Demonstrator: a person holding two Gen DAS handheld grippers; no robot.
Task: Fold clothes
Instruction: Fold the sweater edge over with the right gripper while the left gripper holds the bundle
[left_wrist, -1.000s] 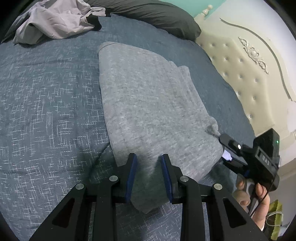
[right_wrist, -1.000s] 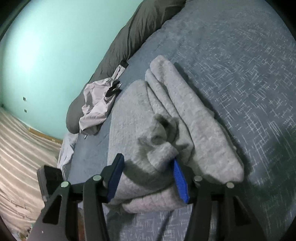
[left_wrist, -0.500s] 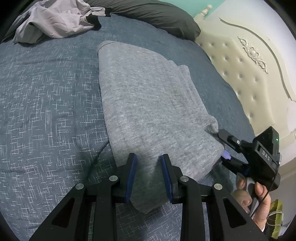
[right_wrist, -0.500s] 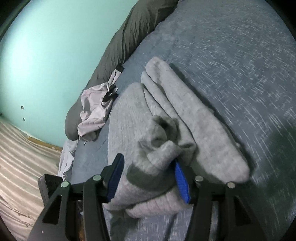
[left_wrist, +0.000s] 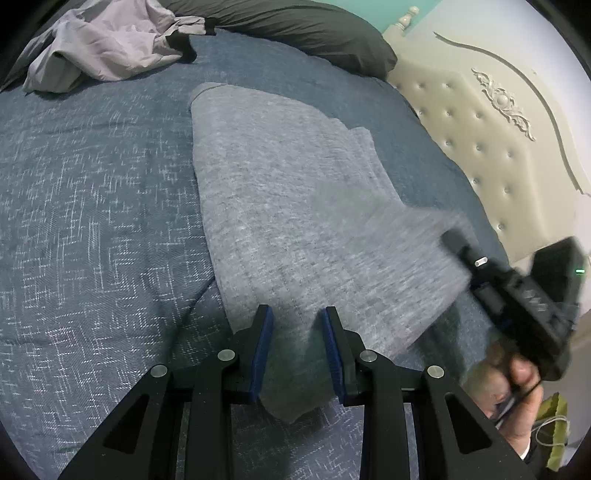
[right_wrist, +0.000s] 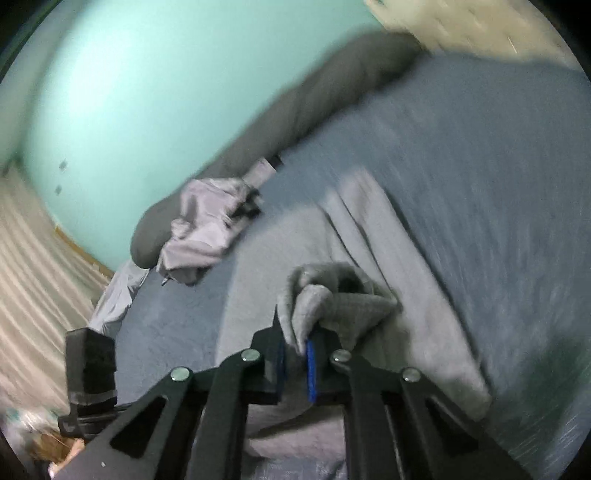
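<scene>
A grey knit sweater (left_wrist: 288, 184) lies lengthwise on the blue bedspread (left_wrist: 92, 221). My left gripper (left_wrist: 295, 314) straddles its near corner, and the cloth fills the narrow gap between the blue pads. My right gripper (right_wrist: 295, 332) is closing, its pads pinching a bunched fold of the sweater (right_wrist: 388, 240) and holding it just off the bed. In the left wrist view the right gripper (left_wrist: 458, 240) is blurred at the sweater's right corner, which is pulled up. A hand (left_wrist: 517, 406) holds that gripper.
A crumpled lilac garment (left_wrist: 103, 44) lies at the far left of the bed beside a long dark pillow (left_wrist: 295, 26). A cream tufted headboard (left_wrist: 498, 129) bounds the right side. The teal wall (right_wrist: 147, 74) stands behind the bed.
The right gripper's jaws went from wide around the bunched fold to pinched on it, and it rose and rolled, lifting that corner. The left gripper stayed put.
</scene>
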